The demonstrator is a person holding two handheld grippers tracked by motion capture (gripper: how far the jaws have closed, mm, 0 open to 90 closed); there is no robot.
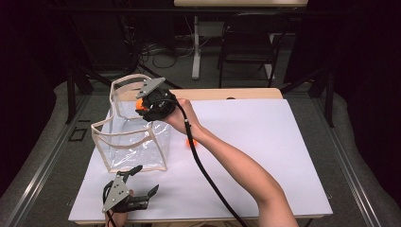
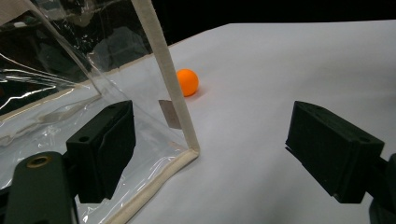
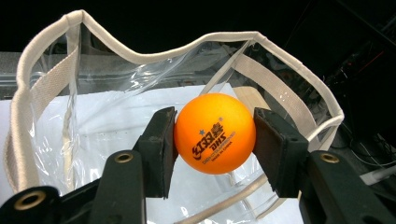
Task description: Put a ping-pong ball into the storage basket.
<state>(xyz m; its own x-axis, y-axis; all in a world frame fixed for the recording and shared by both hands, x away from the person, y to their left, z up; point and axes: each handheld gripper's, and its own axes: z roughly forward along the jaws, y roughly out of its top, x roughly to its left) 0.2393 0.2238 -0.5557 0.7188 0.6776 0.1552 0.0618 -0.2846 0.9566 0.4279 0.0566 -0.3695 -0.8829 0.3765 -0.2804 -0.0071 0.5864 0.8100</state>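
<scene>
A clear plastic bag (image 1: 132, 137) with cream cloth trim stands open on the white table (image 1: 265, 142). My right gripper (image 3: 215, 140) is shut on an orange ping-pong ball (image 3: 215, 133) with dark print, held over the bag's open top (image 3: 140, 56). In the high view this ball (image 1: 139, 103) peeks out beside the right gripper (image 1: 147, 106) above the bag's right rim. A second orange ball (image 2: 187, 82) lies on the table just right of the bag (image 2: 93, 93), seen under the forearm as an orange ball (image 1: 189, 142). My left gripper (image 2: 210, 149) stands open near the bag's front corner, low at the table's front left as the left gripper (image 1: 137, 182).
The person's right forearm (image 1: 236, 165) crosses the table's middle, with the black cable (image 1: 208, 175) trailing along it. Beyond the table stand a dark chair (image 1: 248, 47) and a white table leg (image 1: 196, 47) on a floor with cables.
</scene>
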